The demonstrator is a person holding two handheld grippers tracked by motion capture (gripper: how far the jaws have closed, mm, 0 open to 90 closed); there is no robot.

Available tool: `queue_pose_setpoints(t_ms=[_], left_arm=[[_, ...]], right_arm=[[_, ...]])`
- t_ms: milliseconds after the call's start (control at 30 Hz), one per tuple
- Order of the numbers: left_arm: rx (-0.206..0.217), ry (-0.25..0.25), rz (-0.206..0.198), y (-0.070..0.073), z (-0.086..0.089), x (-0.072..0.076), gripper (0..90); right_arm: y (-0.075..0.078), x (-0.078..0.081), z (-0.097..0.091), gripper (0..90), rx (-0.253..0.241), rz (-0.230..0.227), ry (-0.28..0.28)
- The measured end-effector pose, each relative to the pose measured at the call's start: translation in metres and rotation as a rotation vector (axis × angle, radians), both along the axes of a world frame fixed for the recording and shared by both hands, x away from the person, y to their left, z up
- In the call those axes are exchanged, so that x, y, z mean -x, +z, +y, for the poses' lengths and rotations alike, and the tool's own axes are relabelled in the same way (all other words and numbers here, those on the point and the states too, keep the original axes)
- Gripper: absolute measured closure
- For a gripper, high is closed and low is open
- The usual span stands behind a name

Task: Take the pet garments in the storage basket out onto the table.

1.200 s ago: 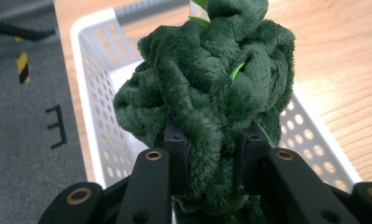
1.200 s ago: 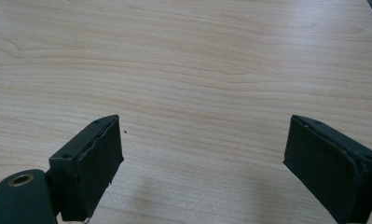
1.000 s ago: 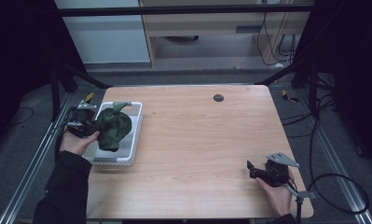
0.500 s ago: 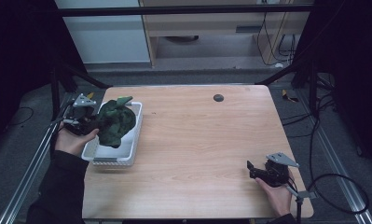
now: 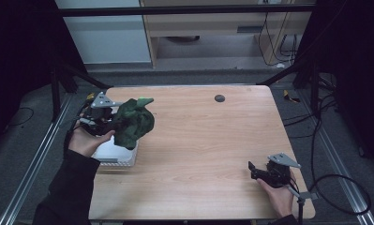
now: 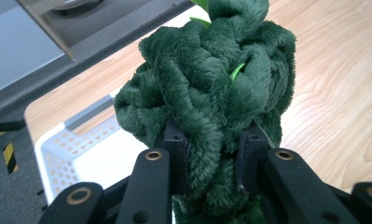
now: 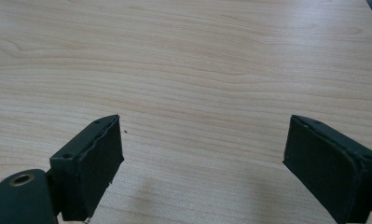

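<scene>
A dark green plush toy [image 5: 134, 123] hangs in the air above the right edge of a white perforated basket [image 5: 110, 153] at the table's left side. My left gripper [image 5: 113, 123] is shut on the toy; in the left gripper view the two black jaws pinch the plush toy's [image 6: 211, 98] lower part, with the basket [image 6: 67, 149] below and behind. My right gripper [image 5: 253, 169] rests near the table's front right corner, open, with bare wood between its jaws [image 7: 202, 154].
A small dark round hole [image 5: 219, 98] sits near the far edge of the wooden table [image 5: 208, 140]. Black frame posts and metal rails flank the table on both sides. Cabinets stand behind it.
My left gripper has lifted the green plush toy out of the basket and carried it up and to the right. The right gripper has stayed still.
</scene>
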State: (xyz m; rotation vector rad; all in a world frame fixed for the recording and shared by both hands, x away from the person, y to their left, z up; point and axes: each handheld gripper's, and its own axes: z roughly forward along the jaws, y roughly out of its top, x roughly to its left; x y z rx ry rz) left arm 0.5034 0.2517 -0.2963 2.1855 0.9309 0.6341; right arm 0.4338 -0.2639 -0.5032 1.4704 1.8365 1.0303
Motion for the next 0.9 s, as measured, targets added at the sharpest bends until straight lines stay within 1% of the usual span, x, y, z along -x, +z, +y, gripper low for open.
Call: queue_pose_setpoints(t_ms=[33, 133, 167, 267, 300, 400, 467, 500, 600, 667, 733, 867, 900], left_arm=[[0.000, -0.016, 0.001, 0.000, -0.007, 0.000, 70.4], [0.004, -0.038, 0.007, -0.001, -0.017, 0.000, 70.4], [0.003, -0.042, 0.019, -0.002, -0.021, 0.000, 70.5], [-0.005, -0.065, 0.017, -0.004, -0.031, -0.001, 70.5], [-0.005, -0.065, 0.017, -0.004, -0.031, -0.001, 70.5], [0.002, -0.084, 0.021, -0.005, -0.040, -0.003, 70.5], [-0.005, -0.103, 0.027, -0.006, -0.048, -0.005, 70.5], [-0.005, -0.103, 0.027, -0.006, -0.048, -0.005, 70.5], [-0.010, -0.126, 0.030, -0.008, -0.057, -0.006, 70.6], [-0.020, -0.149, 0.036, -0.010, -0.065, -0.006, 70.6], [-0.018, -0.153, 0.037, -0.011, -0.068, -0.007, 70.6], [-0.029, -0.183, 0.045, -0.014, -0.078, -0.006, 70.6], [-0.029, -0.183, 0.045, -0.014, -0.078, -0.006, 70.6]], right_arm=[[0.000, 0.000, 0.000, 11.5, 0.000, 0.000, 0.000], [0.000, 0.000, 0.000, 11.5, 0.001, -0.001, 0.000], [0.000, 0.000, 0.000, 11.5, -0.001, 0.000, 0.001], [0.000, 0.000, 0.000, 11.5, 0.000, 0.000, 0.001], [0.000, 0.000, 0.000, 11.5, 0.001, 0.000, 0.001], [0.000, 0.000, 0.000, 11.5, 0.001, 0.000, 0.001], [0.000, 0.000, 0.000, 11.5, -0.002, 0.000, 0.001], [0.000, 0.000, 0.000, 11.5, -0.002, 0.000, 0.001], [0.000, 0.000, 0.000, 11.5, -0.002, 0.000, 0.002], [0.000, 0.000, 0.000, 11.5, -0.003, 0.001, 0.003], [0.000, 0.000, 0.000, 11.5, -0.004, 0.000, 0.003], [0.000, 0.000, 0.000, 11.6, -0.003, -0.002, 0.005], [0.000, 0.000, 0.000, 11.6, -0.004, -0.001, 0.004]])
